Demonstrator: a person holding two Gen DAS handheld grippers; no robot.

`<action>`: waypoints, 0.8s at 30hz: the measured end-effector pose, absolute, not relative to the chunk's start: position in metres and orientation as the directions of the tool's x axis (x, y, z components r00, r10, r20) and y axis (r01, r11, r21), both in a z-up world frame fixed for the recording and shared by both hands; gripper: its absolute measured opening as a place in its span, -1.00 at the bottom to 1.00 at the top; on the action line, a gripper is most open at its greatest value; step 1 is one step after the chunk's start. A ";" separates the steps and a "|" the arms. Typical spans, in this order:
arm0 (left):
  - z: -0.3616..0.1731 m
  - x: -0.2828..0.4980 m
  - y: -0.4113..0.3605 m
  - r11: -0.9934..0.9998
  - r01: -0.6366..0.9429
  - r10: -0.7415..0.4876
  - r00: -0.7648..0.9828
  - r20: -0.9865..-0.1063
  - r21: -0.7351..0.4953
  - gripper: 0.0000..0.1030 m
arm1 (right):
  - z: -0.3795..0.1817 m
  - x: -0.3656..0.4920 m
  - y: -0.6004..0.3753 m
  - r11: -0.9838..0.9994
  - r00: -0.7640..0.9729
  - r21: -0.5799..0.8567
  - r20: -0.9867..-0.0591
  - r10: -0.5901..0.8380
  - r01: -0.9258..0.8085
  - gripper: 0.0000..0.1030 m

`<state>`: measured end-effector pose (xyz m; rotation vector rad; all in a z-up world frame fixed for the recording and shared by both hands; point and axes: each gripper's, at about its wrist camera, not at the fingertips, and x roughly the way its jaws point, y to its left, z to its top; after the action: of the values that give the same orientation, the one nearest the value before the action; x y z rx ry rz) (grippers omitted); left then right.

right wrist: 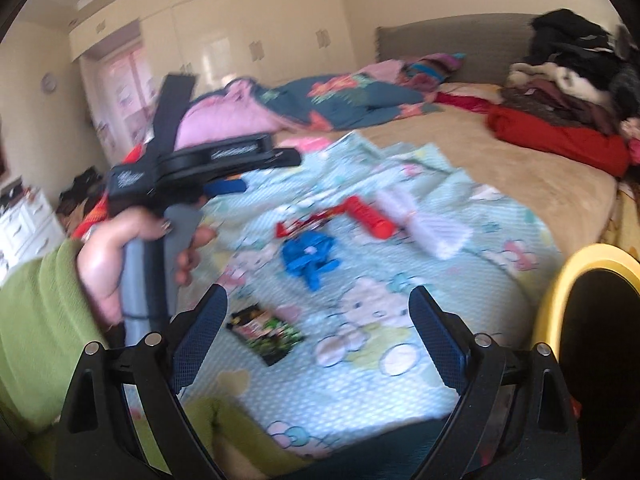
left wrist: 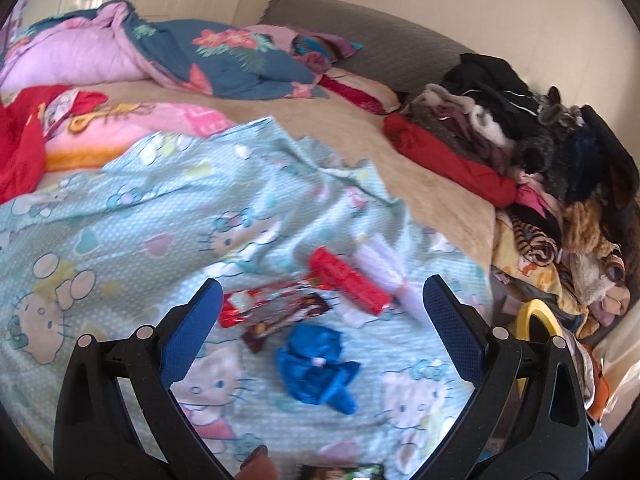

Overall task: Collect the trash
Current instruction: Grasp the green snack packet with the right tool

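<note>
A: So, where do the tools stand?

B: Left tool (left wrist: 322, 300) hangs spread wide and holds nothing, low in its frame, over the sheet (left wrist: 132, 220). Right tool (right wrist: 318, 312) is spread and bare too.

A: And the trash?

B: All on the sheet, none picked up. Between the left tool's fingers lies a blue wad (left wrist: 316, 364). Just above it, a dark wrapper (left wrist: 286, 316) and a red-white wrapper (left wrist: 244, 306), touching. Further up, right of centre, a red pack (left wrist: 350, 284) beside a white packet (left wrist: 380, 266).

A: Anything nearer?

B: A dark green-printed wrapper (right wrist: 266, 330), lower centre of the right view, just past the right tool's left finger.

A: A bin?

B: A yellow-rimmed one (right wrist: 560, 280), at the right edge. I can't see inside.

A: Progress, then?

B: Barely begun, I'd judge; six pieces left.
</note>
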<state>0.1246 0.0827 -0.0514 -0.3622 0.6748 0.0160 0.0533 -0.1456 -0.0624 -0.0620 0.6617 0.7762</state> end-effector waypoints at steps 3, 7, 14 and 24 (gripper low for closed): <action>-0.064 0.128 0.096 0.926 -0.151 -0.114 0.760 -0.640 -0.345 0.78 | -0.068 0.050 -0.127 0.676 0.467 0.169 -0.604 0.646 -0.717 0.66; -0.082 0.132 0.110 0.912 -0.165 -0.148 0.721 -0.677 -0.375 0.78 | -0.079 0.051 -0.105 0.639 0.408 0.161 -0.648 0.643 -0.752 0.54; -0.110 0.136 0.130 0.868 -0.202 -0.202 0.691 -0.694 -0.453 0.41 | -0.105 0.055 -0.074 0.590 0.324 0.127 -0.734 0.597 -0.797 0.41; -0.141 0.144 0.148 0.768 -0.244 -0.308 0.670 -0.675 -0.592 0.20 | -0.136 0.071 -0.046 0.589 0.289 0.080 -0.814 0.504 -0.804 -0.05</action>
<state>0.1442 0.1481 -0.1414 -0.7172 0.8551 -0.0398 0.0706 -0.0464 -0.1359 -0.3801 0.9190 0.9014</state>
